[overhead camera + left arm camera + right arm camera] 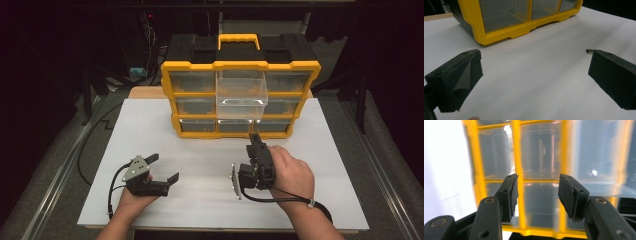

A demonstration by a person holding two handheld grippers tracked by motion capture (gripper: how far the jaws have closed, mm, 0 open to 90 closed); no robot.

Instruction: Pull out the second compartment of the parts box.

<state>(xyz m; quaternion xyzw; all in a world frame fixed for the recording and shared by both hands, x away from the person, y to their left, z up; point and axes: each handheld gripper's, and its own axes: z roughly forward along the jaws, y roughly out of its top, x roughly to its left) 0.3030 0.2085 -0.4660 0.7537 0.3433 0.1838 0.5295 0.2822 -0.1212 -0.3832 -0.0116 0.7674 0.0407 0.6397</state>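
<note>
The yellow-framed drawer organizer (240,97) stands at the far side of the white table top (210,190), its clear drawers facing the person and a yellow carry handle (239,41) on its black top. One clear drawer (241,96) in the middle column is pulled well out toward the person – it juts past the frame while the drawers around it sit flush.

The right gripper (255,139) is held on its side in the person's right hand (290,172), just in front of the organizer's bottom row, its tips near the yellow base rail but whether they touch it cannot be told. In the right gripper view its jaws stand partly apart with nothing between the pads – released, gripping nothing – and the yellow grid of drawer fronts sits close and blurred beyond them.

The left gripper (164,167) rests low over the table top at the near left, well apart from the organizer, held in the left hand (132,200). Its jaws are spread wide and empty; in the left gripper view bare white table lies between them, with the organizer's lower corner (484,37) farther off.
</note>
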